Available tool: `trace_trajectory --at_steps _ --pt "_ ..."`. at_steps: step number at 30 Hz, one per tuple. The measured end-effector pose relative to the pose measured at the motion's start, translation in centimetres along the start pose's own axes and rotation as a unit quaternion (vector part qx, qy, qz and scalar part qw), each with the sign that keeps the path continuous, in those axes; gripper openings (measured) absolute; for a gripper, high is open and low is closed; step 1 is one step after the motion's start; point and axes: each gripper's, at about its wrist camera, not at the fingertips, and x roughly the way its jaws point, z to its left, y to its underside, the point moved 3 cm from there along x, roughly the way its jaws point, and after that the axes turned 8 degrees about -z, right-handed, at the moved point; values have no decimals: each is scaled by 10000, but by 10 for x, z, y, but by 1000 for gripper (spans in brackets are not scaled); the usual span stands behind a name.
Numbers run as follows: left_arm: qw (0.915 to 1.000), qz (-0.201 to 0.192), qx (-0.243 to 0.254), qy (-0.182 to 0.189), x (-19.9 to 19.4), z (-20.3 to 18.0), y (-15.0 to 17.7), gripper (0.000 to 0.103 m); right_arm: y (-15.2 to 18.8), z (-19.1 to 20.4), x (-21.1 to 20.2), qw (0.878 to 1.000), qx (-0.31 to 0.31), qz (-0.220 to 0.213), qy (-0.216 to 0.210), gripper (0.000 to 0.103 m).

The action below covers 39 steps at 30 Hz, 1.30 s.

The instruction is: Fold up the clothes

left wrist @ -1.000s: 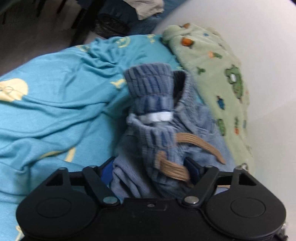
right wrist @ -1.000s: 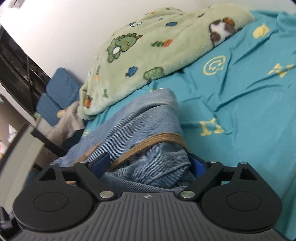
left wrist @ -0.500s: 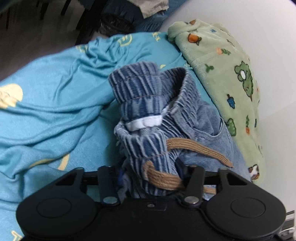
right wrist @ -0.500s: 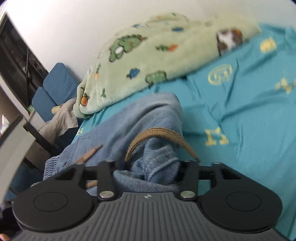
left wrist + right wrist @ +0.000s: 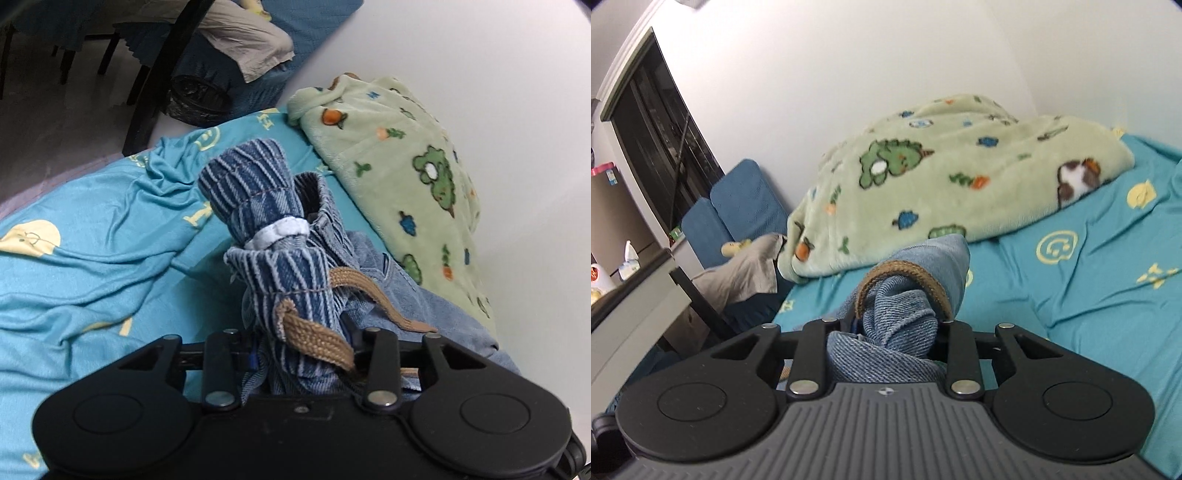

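Both tongs are engaged on one garment, a pair of denim trousers (image 5: 295,280) with an elasticated waistband and a tan drawstring (image 5: 314,332). The left tongs (image 5: 303,350) have just been closing and now pinch a bunched section of the ribbed waistband, drawstring caught in the bite; the right tongs (image 5: 886,332) have likewise just been closing and pinch a fold of the paler denim (image 5: 886,317), with a loop of drawstring (image 5: 905,277) riding over it. Landmark: the green cartoon-print blanket (image 5: 399,177) heaped against the wall. The trousers sit just beside that blanket's near edge, on the turquoise bed sheet (image 5: 92,258), the gripped portions raised clear of the sheet and the remainder trailing down toward it. Judgement: the step in hand is pick-up of the garment at two points on the waist, ahead of any fold; no fold is yet made. The next move appears to call for drawing the two grips apart to stretch the waistband flat, then laying the trousers out on open sheet away from the blanket. Risk noted: the drawstring may slip or snag within either bite.
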Motion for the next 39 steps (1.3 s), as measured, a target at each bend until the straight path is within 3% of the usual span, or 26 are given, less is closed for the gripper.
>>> trace_trajectory --at_steps 7,12,19,25,32,39 --pt "9985 -74 335 437 -31 -53 9 36 -44 -4 -45 9995 -31 -328 26 29" --pt "9936 5 703 888 -54 -113 27 36 -87 -21 -94 9974 -128 -691 181 29" --pt "9777 186 1251 1674 -85 -206 81 36 -155 -74 -189 9914 -128 -1204 504 29" --pt "9606 530 1600 2210 -79 -265 140 36 -187 -128 -261 9842 -375 -1468 920 30" --pt "9366 778 2268 2555 -48 -309 216 36 -173 -205 -295 9747 -526 -1519 1551 30" --pt "9080 959 2998 2764 -5 -322 282 36 -111 -276 -284 9697 -819 -926 2108 30"
